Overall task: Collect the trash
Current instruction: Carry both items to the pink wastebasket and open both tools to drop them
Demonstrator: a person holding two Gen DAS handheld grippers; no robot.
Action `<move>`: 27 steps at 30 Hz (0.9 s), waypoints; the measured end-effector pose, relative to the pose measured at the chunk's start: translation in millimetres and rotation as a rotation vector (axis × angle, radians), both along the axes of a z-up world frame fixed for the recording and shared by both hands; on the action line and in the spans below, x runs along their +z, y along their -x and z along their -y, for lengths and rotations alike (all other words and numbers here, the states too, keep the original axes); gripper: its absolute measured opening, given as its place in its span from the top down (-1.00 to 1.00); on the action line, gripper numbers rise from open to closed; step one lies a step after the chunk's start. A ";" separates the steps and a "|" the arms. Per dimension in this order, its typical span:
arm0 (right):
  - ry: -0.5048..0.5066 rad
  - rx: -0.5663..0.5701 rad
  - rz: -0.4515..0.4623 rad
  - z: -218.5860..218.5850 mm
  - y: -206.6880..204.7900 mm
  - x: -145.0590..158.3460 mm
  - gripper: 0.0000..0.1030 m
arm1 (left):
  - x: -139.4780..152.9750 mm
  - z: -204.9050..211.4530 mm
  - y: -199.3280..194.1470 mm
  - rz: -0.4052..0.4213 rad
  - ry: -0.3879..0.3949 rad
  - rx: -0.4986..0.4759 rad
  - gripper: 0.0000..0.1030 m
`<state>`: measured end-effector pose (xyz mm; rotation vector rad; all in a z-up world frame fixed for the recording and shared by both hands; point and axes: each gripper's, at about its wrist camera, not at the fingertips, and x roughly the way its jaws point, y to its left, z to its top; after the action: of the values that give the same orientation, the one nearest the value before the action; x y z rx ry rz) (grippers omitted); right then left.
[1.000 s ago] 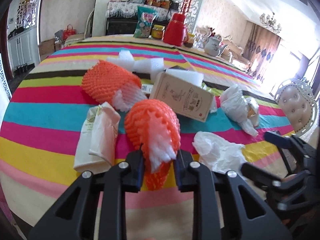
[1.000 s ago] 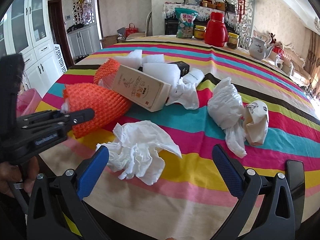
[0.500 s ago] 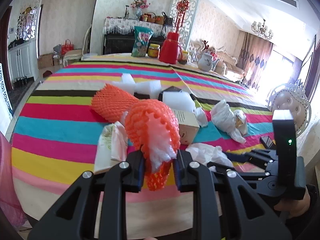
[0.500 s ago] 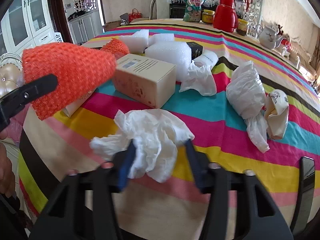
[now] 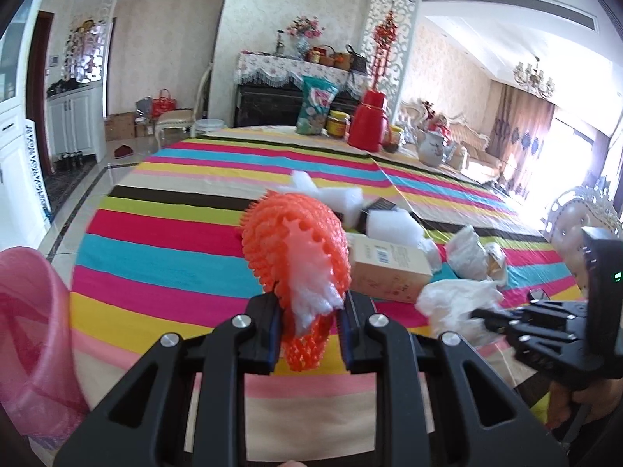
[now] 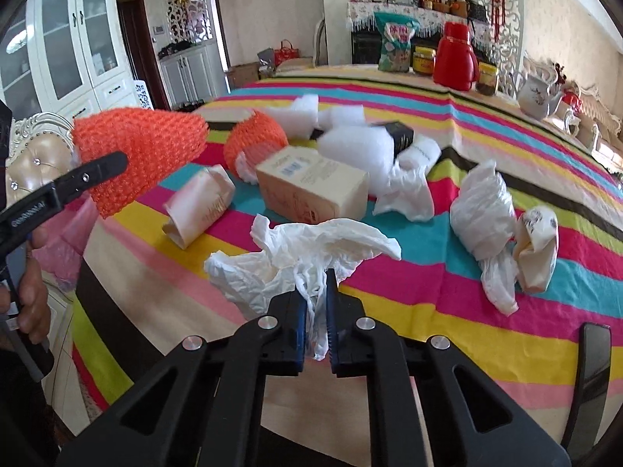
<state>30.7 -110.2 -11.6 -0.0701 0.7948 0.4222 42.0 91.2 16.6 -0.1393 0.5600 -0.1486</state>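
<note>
Above the striped table (image 6: pixel 467 354), two pieces of trash are held at once. The left gripper (image 5: pixel 309 329) is clenched on an orange foam net (image 5: pixel 296 249) with a white net stuffed inside it, and the net is carried clear of the cloth. The right gripper (image 6: pixel 315 311) is clamped on a crumpled tissue (image 6: pixel 303 249), pinched only by a thin twisted tail while the bulk spreads out ahead of the fingers, close over the cloth.

A pink bag (image 5: pixel 35 334) is seen at the table's left edge, and it is judged to be where the trash is meant to go.

Several failures can be foreseen. The tissue could be torn or pulled free, because so little of it is caught between the pads. The white inner net could be shed from the orange one during a quick swing, since only the lower end is squeezed. The bag's soft rim could be pushed shut by the net, and the drop would then be missed. The two tools could also be knocked together if both are brought to the bag at once.

A box (image 6: pixel 311 186), a second net (image 6: pixel 255 144), foam pieces (image 6: pixel 358 146) and wrapped wads (image 6: pixel 483 210) are still lying on the cloth, near the tissue, and could be dragged along.
</note>
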 end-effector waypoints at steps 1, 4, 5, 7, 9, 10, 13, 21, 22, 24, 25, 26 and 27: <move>-0.010 0.006 0.015 -2.0 1.4 6.9 0.79 | 2.2 -4.3 1.4 0.005 -0.001 0.011 0.56; -0.030 0.023 0.061 -9.8 2.8 25.7 0.79 | 10.1 -21.7 8.6 0.022 0.000 0.054 0.56; -0.041 0.034 0.075 -14.5 2.2 32.4 0.79 | 13.6 -29.4 12.6 0.031 -0.001 0.073 0.56; -0.053 0.056 0.090 -25.5 0.1 42.4 0.79 | 19.8 -42.8 19.3 0.045 -0.005 0.104 0.56; -0.065 0.086 0.109 -41.3 -2.1 51.3 0.79 | 26.3 -58.8 28.4 0.058 -0.013 0.144 0.56; -0.069 0.103 0.117 -51.3 -3.4 55.6 0.79 | 30.2 -70.0 33.9 0.066 -0.015 0.172 0.56; -0.071 0.165 0.146 -86.9 -5.7 67.0 0.79 | 37.3 -93.2 47.7 0.078 -0.023 0.234 0.56; -0.099 0.339 0.163 -200.7 -10.7 85.0 0.79 | 54.1 -177.4 97.5 0.094 -0.027 0.432 0.56; -0.107 0.360 0.157 -215.8 -11.6 85.4 0.79 | 55.7 -185.2 102.6 0.092 -0.026 0.451 0.56; -0.119 0.401 0.153 -245.8 -8.3 86.5 0.79 | 58.7 -206.3 115.0 0.088 -0.021 0.501 0.56; -0.121 0.422 0.151 -260.2 -6.8 85.3 0.79 | 60.0 -213.1 117.6 0.087 -0.018 0.513 0.56; -0.125 0.450 0.146 -276.4 -4.9 85.3 0.79 | 60.9 -222.3 123.0 0.085 -0.018 0.533 0.56; -0.129 0.471 0.140 -292.0 -2.9 85.1 0.79 | 61.5 -230.2 126.6 0.081 -0.016 0.551 0.56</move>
<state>33.6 181.9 73.5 -0.1661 0.6075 0.9037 -84.7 321.4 78.1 -0.2654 0.4247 0.3845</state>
